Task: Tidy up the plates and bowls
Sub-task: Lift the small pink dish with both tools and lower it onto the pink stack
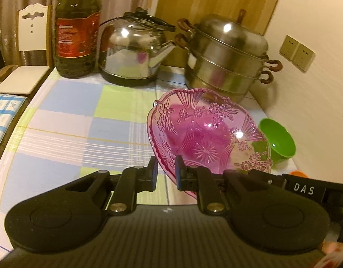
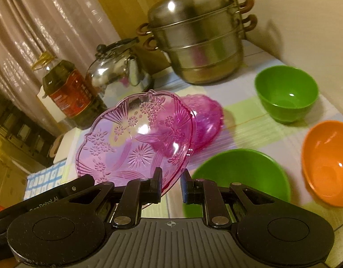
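A clear pink plate (image 1: 207, 134) with a cut flower pattern hangs tilted above the checked tablecloth. My left gripper (image 1: 166, 172) is shut on its near rim. My right gripper (image 2: 171, 182) is shut on the opposite rim of the same pink plate (image 2: 135, 140). A second pink dish (image 2: 208, 118) lies on the table just behind and below it. Two green bowls (image 2: 285, 93) (image 2: 242, 174) and an orange bowl (image 2: 325, 163) stand to the right. One green bowl (image 1: 280, 138) shows past the plate in the left wrist view.
A stacked steel steamer pot (image 1: 227, 55), a steel kettle (image 1: 133, 49) and a large oil bottle (image 1: 76, 31) line the back of the table (image 1: 66, 122). A wall with sockets (image 1: 296, 52) runs along the right. A white chair (image 1: 31, 44) stands off the table's left edge.
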Demonstrator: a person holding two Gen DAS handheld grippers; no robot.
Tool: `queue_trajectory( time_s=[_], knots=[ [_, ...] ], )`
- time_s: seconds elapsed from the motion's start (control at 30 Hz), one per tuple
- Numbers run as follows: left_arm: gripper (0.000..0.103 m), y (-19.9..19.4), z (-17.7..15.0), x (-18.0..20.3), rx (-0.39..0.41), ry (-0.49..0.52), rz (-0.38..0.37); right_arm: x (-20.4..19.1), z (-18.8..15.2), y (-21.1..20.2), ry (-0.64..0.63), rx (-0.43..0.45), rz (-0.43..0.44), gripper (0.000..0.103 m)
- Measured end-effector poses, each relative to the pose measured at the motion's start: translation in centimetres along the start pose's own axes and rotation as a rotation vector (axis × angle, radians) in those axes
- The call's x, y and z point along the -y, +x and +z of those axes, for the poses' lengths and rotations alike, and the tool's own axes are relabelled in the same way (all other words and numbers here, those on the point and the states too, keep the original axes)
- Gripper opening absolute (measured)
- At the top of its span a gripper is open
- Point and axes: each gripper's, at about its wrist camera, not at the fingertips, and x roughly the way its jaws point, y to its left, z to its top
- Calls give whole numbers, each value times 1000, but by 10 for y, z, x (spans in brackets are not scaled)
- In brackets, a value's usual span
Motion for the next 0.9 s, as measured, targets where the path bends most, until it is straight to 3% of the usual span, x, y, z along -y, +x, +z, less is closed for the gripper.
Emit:
queue_trajectory(
  time_s=[0.5, 0.9],
  knots=[
    [15, 16, 3, 25, -16, 18, -28, 29, 9, -11, 32, 14, -17, 17],
    [15, 72, 23, 18, -65, -40, -40, 38, 38, 36, 7, -25, -46, 17]
  ],
)
